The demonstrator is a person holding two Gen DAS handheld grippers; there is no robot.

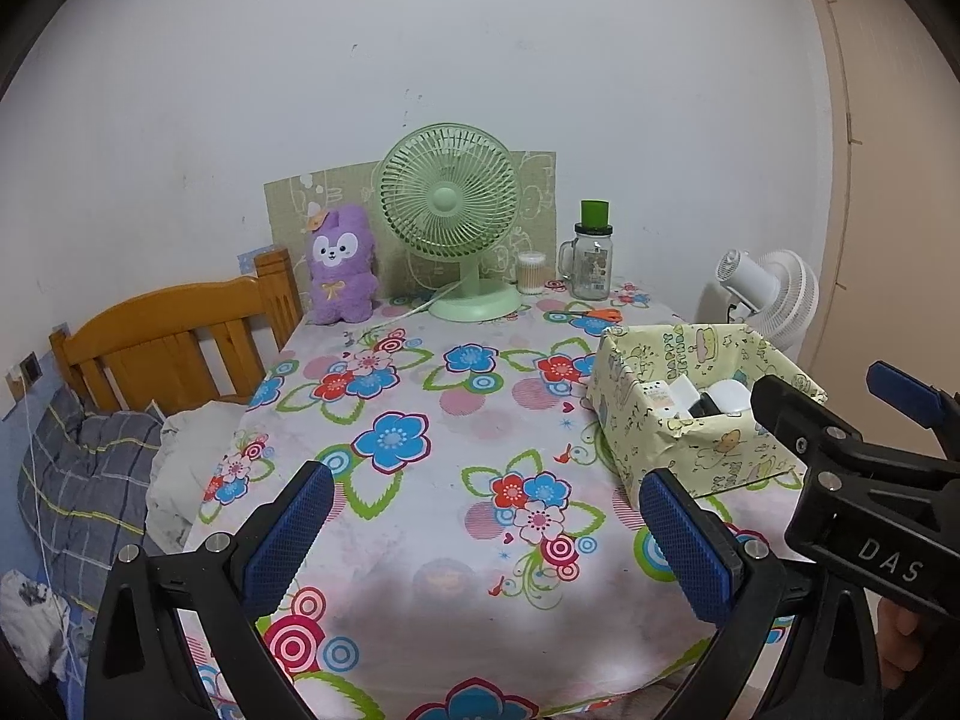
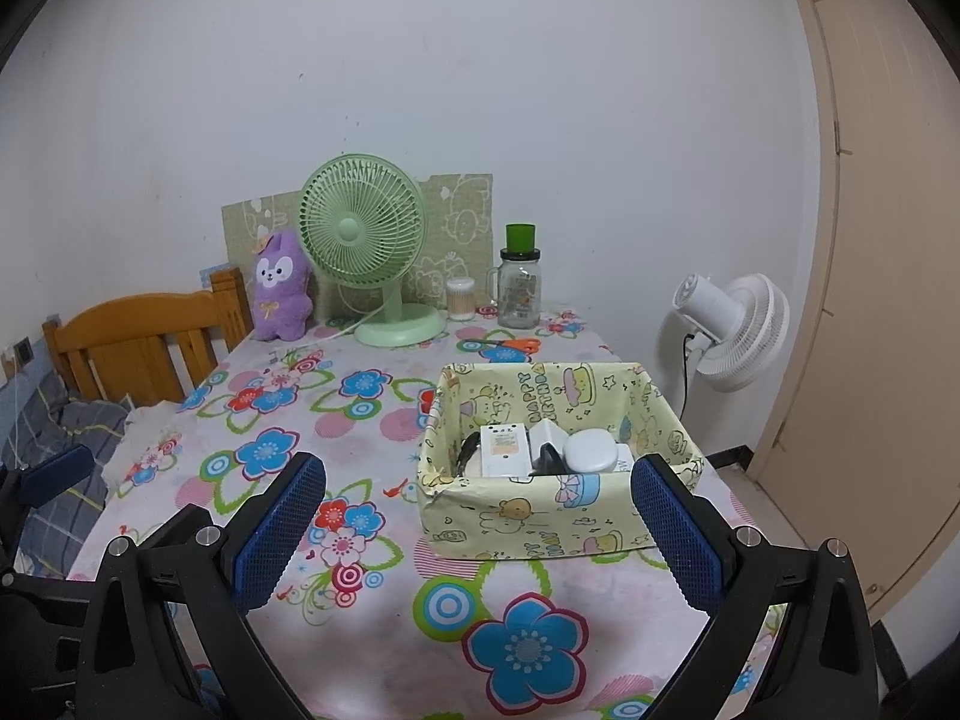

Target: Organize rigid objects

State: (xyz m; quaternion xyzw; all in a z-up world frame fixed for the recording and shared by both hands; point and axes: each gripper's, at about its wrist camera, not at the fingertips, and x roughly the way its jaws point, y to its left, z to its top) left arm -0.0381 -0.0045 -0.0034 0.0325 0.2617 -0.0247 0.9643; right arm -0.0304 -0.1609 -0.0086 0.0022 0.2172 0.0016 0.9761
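Note:
A yellow cartoon-print box (image 2: 540, 516) stands on the flowered tablecloth (image 2: 360, 420), right of centre. It holds a white rectangular item (image 2: 504, 450), a round white case (image 2: 591, 450) and a dark object between them. The box also shows in the left wrist view (image 1: 708, 456). My right gripper (image 2: 480, 534) is open and empty, low over the table in front of the box. My left gripper (image 1: 486, 534) is open and empty over the table's near middle. The right gripper (image 1: 840, 408) shows at the right edge of the left wrist view, beside the box.
At the back stand a green desk fan (image 2: 366, 252), a purple plush (image 2: 279, 288), a cotton swab jar (image 2: 461, 299) and a glass jar with green lid (image 2: 519, 288). Orange scissors (image 2: 510, 345) lie behind the box. A wooden bed headboard (image 2: 138, 342) is left; a white fan (image 2: 732, 330) stands right.

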